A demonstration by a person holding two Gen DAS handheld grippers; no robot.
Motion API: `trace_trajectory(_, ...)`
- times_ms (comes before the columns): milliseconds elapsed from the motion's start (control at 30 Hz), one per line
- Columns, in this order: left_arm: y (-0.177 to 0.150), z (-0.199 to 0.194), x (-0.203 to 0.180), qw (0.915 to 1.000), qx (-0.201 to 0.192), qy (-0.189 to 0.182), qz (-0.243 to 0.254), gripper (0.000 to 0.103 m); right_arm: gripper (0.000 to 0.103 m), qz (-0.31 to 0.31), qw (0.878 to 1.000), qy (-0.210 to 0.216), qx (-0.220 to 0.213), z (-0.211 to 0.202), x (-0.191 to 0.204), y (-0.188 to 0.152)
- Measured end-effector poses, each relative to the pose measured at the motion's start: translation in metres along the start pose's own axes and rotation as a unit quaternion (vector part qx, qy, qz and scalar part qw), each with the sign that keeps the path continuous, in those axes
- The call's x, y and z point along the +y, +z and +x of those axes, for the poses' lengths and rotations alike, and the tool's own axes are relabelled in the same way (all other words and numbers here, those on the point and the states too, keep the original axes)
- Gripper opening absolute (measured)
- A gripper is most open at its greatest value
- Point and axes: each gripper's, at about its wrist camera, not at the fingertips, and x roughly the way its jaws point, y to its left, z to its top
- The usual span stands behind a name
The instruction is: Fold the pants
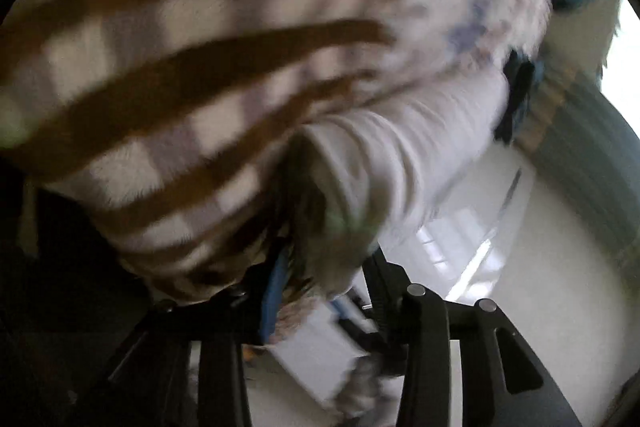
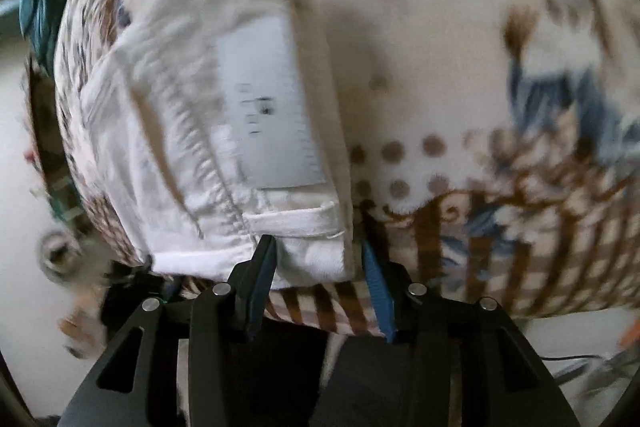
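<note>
One pair of white pants (image 2: pixel 208 131) on one patterned blanket (image 2: pixel 460 75); right gripper (image 2: pixel 316 247) apart, straddling waistband; left gripper (image 1: pixel 304 291) clamped on pants cloth.

pants (image 2: pixel 224 131) lie on the blanket (image 2: pixel 460 67), waistband end nearest the right gripper (image 2: pixel 320 259); bare blanket extends to their right.

Two wrist fisheyes, both jammed right up against fabric.

Left view peers out along its tool (image 1: pixel 316 307), pressed so close to the white pants (image 1: pixel 400 155) and the brown-striped blanket (image 1: pixel 160 67) that everything smears; room visible off to the right. Right view tips down over its tool (image 2: pixel 320 263), very near the pants' waistband and label (image 2: pixel 268 107). Shared between them: same pants, same patterned blanket.
</note>
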Motion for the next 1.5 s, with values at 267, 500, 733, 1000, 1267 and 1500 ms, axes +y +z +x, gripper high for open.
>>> trace_trajectory(267,0.031,-0.024,-0.055,0.9929,-0.074,0.053,0.076,0.073,0.061,-0.184,0.973,-0.118,-0.068,-0.064,0.140,0.015)
trace_trajectory(500,0.037,-0.003,-0.024,0.9948,-0.097,0.025,0.020,0.034,0.060,-0.380,0.910,-0.162,0.022,0.034,0.290,0.034)
trace_trajectory(733,0.007,-0.018,0.012,0.9943,-0.098,0.041,0.008,0.029,0.021,-0.401,0.883,-0.242,0.030,0.082,0.313,0.071)
trace_trajectory(1000,0.008,-0.026,-0.007,0.9894,-0.079,0.102,0.067,0.034,0.019,-0.374,0.897,-0.225,0.061,0.082,0.307,0.084)
trace_trajectory(1267,0.018,-0.056,-0.047,0.9847,-0.123,0.074,0.099,0.070,0.021,-0.378,0.896,-0.223,0.069,0.087,0.313,0.082)
trace_trajectory(1500,0.028,0.036,-0.105,0.9221,0.071,0.135,0.355,0.070,0.017,-0.370,0.902,-0.202,0.095,0.085,0.306,0.100)
